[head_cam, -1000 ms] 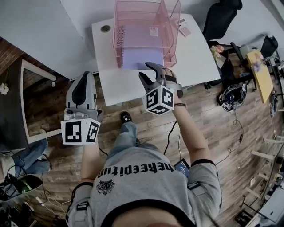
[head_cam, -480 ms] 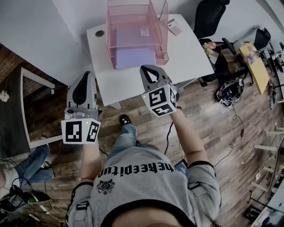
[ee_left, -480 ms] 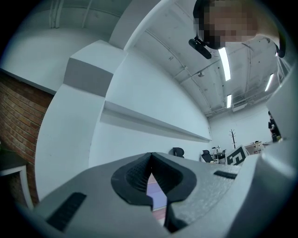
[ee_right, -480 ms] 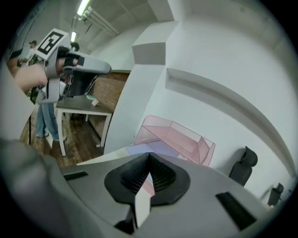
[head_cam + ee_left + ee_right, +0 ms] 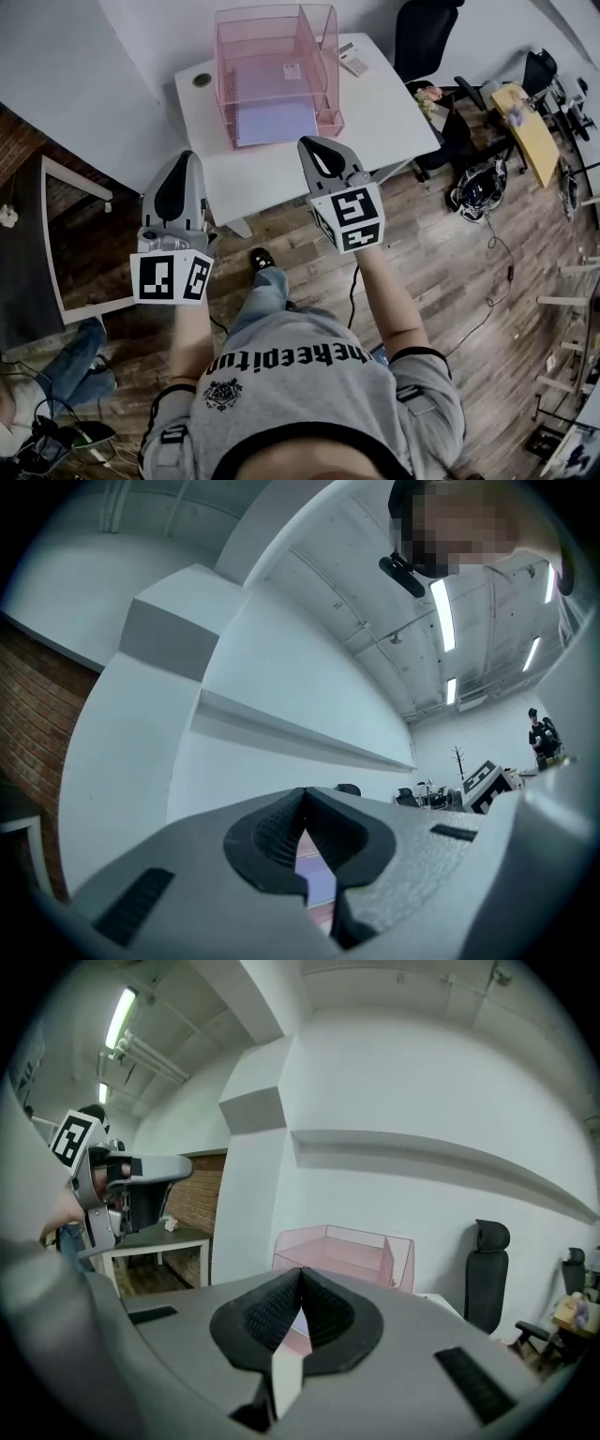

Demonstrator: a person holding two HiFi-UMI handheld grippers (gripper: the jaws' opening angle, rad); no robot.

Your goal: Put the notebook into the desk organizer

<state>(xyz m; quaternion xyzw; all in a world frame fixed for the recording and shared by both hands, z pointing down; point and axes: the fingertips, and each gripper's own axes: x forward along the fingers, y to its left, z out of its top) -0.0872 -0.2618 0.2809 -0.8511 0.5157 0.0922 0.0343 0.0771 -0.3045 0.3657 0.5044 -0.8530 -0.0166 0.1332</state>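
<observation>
The pink wire desk organizer [image 5: 272, 56] stands at the back of the white table [image 5: 384, 112]. The lavender notebook [image 5: 272, 122] lies flat in its lowest tray. My right gripper [image 5: 315, 146] hovers at the table's front edge, apart from the organizer, shut with nothing in it. My left gripper [image 5: 184, 157] hangs left of the table over the floor, also shut and holding nothing. In the right gripper view the organizer [image 5: 347, 1249] shows beyond the closed jaws [image 5: 300, 1275]. In the left gripper view the jaws [image 5: 303, 795] meet, and a strip of the notebook [image 5: 319, 881] shows below them.
A calculator [image 5: 352, 59] lies on the table right of the organizer, and a round grommet [image 5: 202, 81] sits to its left. A black office chair [image 5: 422, 28] stands behind the table. A small white-framed side table [image 5: 56, 234] is at the left. Cables and a bag [image 5: 478, 187] lie on the wooden floor.
The right gripper, open at the notebook's front edge a second ago, has closed and drawn back toward my body. The notebook stays in the lower tray. The left gripper has not moved.
</observation>
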